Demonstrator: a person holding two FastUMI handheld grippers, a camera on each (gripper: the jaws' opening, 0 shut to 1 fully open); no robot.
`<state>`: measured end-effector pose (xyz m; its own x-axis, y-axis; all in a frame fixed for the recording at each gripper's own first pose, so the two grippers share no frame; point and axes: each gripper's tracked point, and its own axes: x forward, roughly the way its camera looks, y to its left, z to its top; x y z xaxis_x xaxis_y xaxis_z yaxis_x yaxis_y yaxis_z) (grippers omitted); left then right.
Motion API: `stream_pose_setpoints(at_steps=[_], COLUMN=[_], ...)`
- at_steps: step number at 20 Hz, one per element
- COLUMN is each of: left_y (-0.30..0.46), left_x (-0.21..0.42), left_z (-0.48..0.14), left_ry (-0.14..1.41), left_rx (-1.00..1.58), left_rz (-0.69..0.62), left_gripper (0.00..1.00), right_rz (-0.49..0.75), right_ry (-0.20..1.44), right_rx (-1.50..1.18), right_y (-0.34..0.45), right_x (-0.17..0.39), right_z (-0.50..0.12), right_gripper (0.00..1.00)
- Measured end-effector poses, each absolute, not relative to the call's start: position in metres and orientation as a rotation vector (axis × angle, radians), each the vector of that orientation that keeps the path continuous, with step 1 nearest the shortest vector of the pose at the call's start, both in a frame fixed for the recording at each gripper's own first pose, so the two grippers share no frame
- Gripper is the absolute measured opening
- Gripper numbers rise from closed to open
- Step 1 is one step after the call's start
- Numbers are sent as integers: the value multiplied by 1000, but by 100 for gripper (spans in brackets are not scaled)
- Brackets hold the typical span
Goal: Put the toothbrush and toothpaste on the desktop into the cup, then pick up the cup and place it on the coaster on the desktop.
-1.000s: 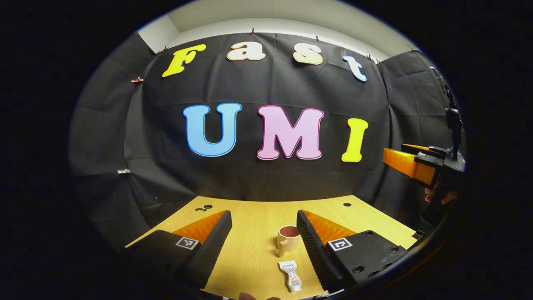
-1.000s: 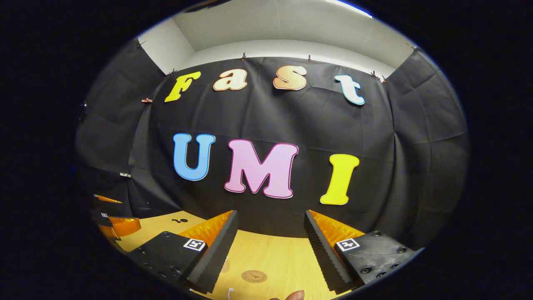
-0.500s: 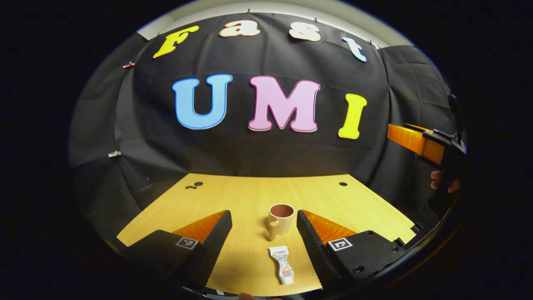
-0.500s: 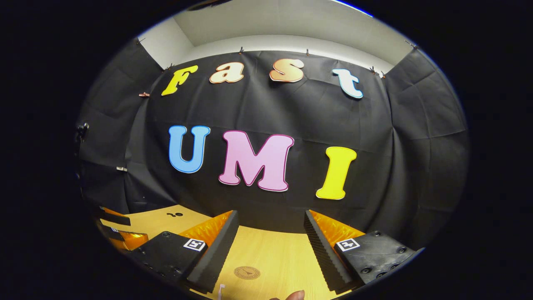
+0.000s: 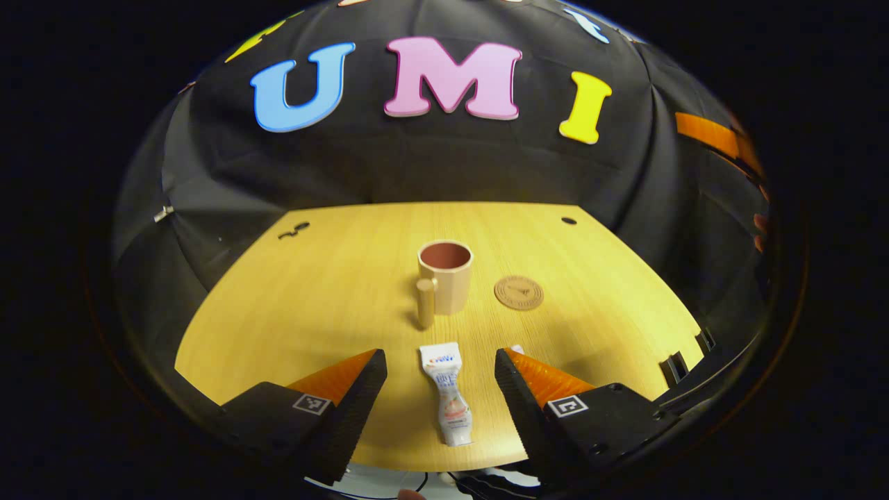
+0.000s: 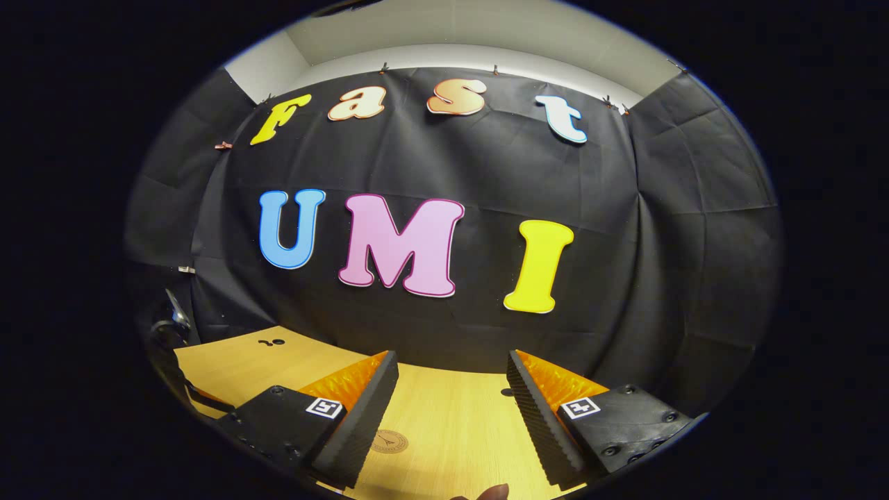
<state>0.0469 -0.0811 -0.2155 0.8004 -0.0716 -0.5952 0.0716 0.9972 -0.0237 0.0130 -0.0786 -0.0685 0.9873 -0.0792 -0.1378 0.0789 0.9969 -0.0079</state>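
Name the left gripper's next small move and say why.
Probably lower the left gripper straight down around the toothpaste. Its jaws are open, the tube lies flat on the table between its fingers, lengthwise along them, and nothing is held. The cup stands just beyond, upright and open, ready to receive it.

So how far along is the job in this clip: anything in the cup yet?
Nothing looks done: the cup stands with nothing in it on the desktop, beside the coaster, not on it. In hand: the left gripper, open, hangs over the toothpaste, which lies flat between its fingers. The right gripper is open and holds nothing. Left: toothpaste and toothbrush into the cup, then cup onto coaster.
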Motion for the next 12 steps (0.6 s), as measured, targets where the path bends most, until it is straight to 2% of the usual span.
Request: stream_pose_setpoints(at_steps=[5,6,8,12], left_y=[-84,-84,-88,-89], left_x=[56,57,59,67], left_z=[-278,-287,-301,-317], left_ry=[840,871,919,978], left_rx=[15,22,38,75], left_rz=[-41,-37,-40,-24], left_gripper=[94,93,91,85], right_rz=[-101,-106,-119,-143], right_ry=[172,175,182,212], right_rx=[-10,-9,-10,3], right_y=[-100,-104,-112,-125], right_x=[17,18,19,17], right_z=[-85,-86,-90,-103], right_gripper=[97,100,97,97])
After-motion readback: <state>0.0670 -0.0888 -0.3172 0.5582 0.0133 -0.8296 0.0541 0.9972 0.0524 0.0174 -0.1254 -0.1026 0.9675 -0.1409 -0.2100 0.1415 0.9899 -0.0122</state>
